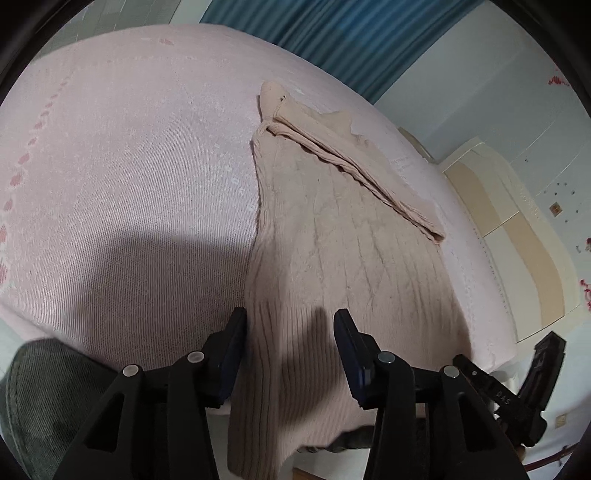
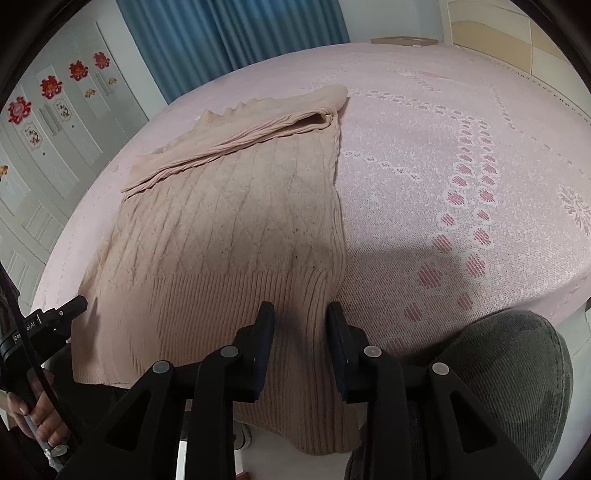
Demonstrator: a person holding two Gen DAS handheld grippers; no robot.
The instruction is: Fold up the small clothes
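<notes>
A beige cable-knit sweater (image 1: 332, 240) (image 2: 229, 229) lies flat on the pink bedspread (image 1: 129, 166) (image 2: 443, 166). One sleeve is folded across its upper part, and its ribbed hem hangs over the bed's near edge. My left gripper (image 1: 290, 317) is open above the hem's left side. Ribbed fabric lies between the jaws, and the pads are not pressing on it. My right gripper (image 2: 301, 310) is open too, straddling the hem's right edge without squeezing it. In the right wrist view, the left gripper shows at the far left beside the hem.
A person's knee in grey-green corduroy (image 2: 509, 387) (image 1: 44, 398) sits at the bed's near edge. A hand (image 2: 37, 413) holds the left gripper's handle. Behind the bed are a blue curtain (image 2: 229, 33), white wardrobe doors with red flower stickers (image 2: 51, 110), and a cream headboard (image 1: 517, 229).
</notes>
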